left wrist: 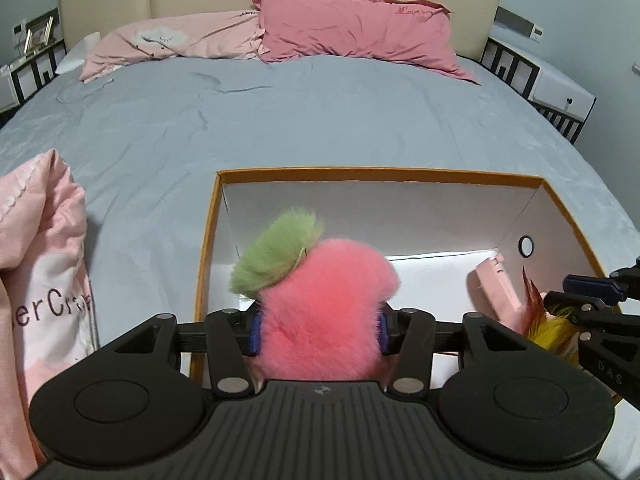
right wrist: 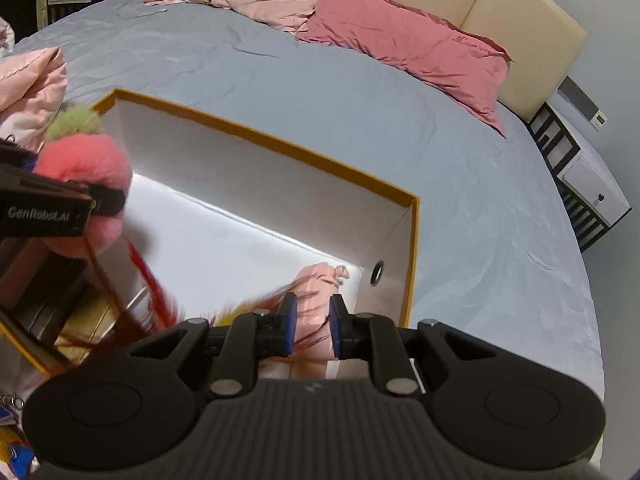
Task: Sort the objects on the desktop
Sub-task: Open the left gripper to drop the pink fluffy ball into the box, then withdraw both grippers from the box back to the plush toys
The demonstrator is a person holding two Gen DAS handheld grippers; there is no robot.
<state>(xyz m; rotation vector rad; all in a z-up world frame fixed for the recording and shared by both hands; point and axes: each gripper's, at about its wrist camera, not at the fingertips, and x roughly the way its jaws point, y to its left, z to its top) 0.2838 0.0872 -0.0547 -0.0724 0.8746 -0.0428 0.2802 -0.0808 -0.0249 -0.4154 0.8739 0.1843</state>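
A fluffy pink pompom (left wrist: pixel 320 304) with a green tuft, pinched by the left gripper (left wrist: pixel 320 330), hangs over the box (left wrist: pixel 380 173) on the bed (left wrist: pixel 280 112). The right gripper (right wrist: pixel 312 326), fingers slightly spread and holding nothing, hovers above a pink case (right wrist: pixel 320 280) and feathers (right wrist: pixel 156 292).

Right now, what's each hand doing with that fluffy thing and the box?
Left gripper fingers on the pink pompom, over the orange-rimmed box. Right gripper narrow, nothing clearly held. Feather toy and pink item inside.
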